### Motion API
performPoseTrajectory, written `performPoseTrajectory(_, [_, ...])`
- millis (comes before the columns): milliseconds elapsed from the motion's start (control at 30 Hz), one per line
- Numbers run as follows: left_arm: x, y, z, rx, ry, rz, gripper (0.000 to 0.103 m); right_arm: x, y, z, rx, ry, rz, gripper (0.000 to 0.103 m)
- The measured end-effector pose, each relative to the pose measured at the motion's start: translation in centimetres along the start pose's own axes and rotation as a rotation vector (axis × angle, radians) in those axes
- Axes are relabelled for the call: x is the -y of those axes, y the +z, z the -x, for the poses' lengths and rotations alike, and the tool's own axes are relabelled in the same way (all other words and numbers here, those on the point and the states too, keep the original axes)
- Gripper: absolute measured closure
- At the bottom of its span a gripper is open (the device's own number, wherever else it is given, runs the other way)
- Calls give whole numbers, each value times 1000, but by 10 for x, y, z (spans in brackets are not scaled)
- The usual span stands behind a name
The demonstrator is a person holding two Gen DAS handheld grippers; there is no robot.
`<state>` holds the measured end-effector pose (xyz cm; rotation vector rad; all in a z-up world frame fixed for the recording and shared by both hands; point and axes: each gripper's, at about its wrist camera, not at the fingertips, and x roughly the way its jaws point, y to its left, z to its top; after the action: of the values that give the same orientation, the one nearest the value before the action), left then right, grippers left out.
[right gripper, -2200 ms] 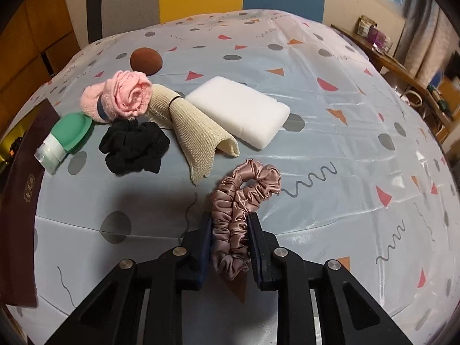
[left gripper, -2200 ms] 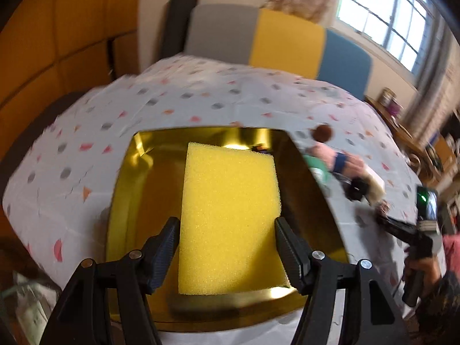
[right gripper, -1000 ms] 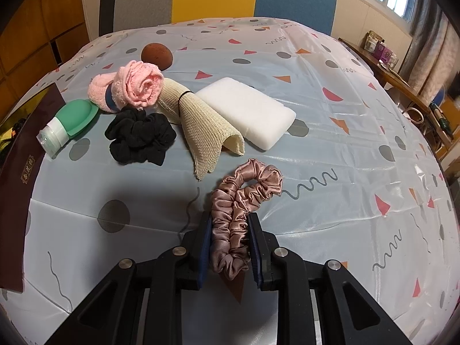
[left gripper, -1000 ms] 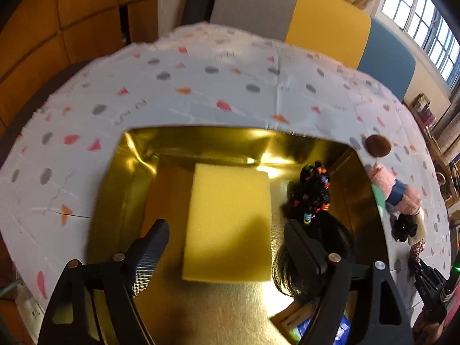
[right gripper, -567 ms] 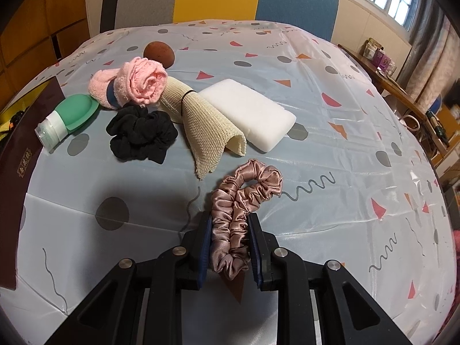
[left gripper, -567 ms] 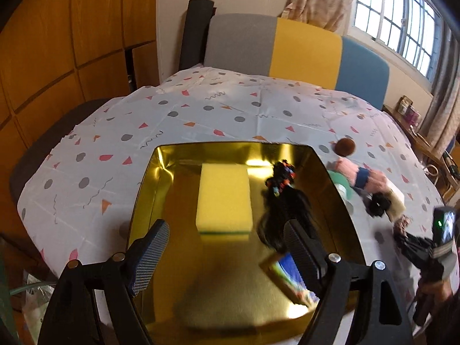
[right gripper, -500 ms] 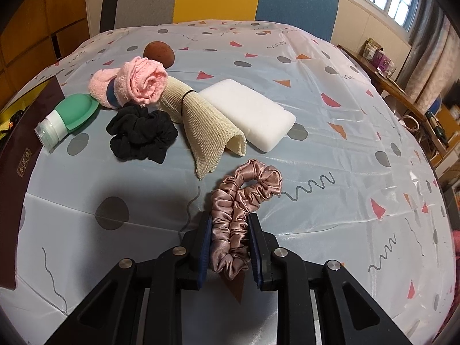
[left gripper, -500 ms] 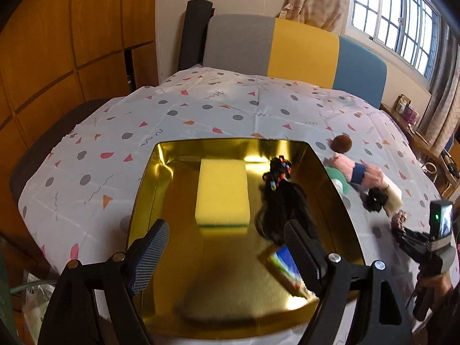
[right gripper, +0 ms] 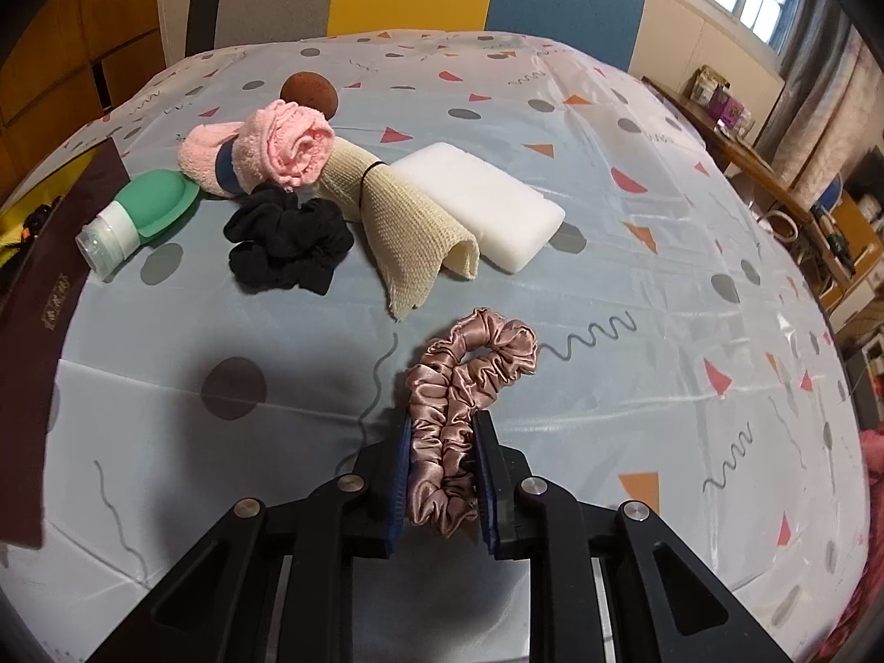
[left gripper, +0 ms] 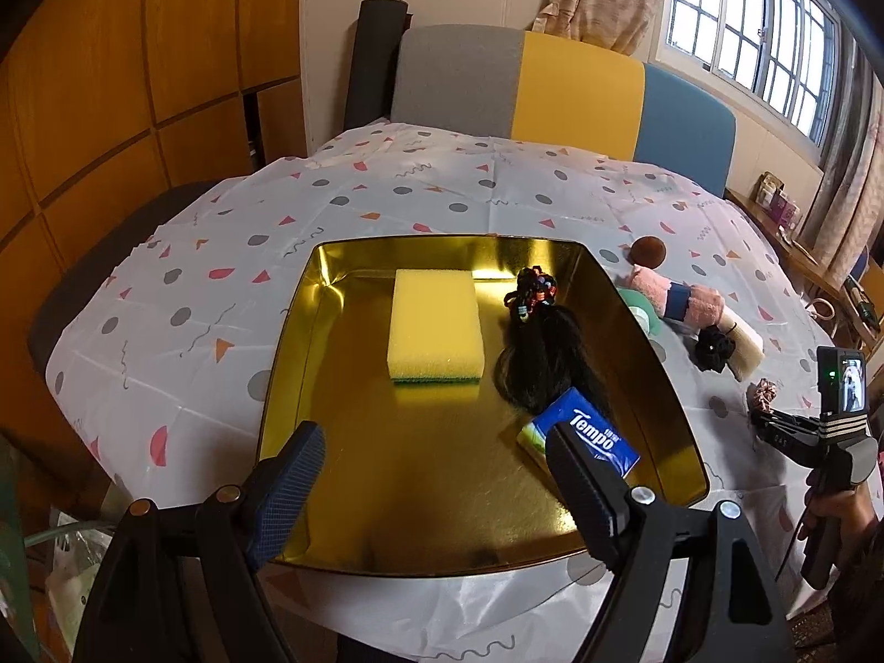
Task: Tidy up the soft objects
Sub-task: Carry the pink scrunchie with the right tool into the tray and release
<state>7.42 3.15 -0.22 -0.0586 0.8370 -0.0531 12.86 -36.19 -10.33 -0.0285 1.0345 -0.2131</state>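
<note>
Left gripper (left gripper: 431, 461) jaws apart over gold tray (left gripper: 671, 387) near edge; right gripper (right gripper: 442, 467) clamped on pink scrunchie (right gripper: 458, 387), probably resting on tablecloth (right gripper: 635, 331), bare room rightward.

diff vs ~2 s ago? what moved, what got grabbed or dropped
The left gripper, then astride the yellow sponge, has let it go in the gold tray and pulled back and up, jaws open and empty. The right gripper has just closed a little further on the pink satin scrunchie. Everything else on the table is unmoved.
</note>
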Motion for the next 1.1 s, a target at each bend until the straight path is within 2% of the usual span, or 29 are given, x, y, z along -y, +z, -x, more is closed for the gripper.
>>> performPoseTrajectory(233, [-4, -4, 4, 0, 0, 7, 19, -5, -9, 10, -26, 94, -38, 83])
performPoseTrajectory(533, [-11, -6, 4, -8, 4, 14, 19, -32, -16, 21, -33, 191, -20, 83])
performPoseTrajectory(900, [-20, -7, 4, -5, 9, 44, 19, -72, 9, 70, 97, 317, 46, 83])
performPoseTrajectory(1100, [-39, -5, 7, 1, 37, 93, 19, -131, 26, 113, 184, 454, 171, 83])
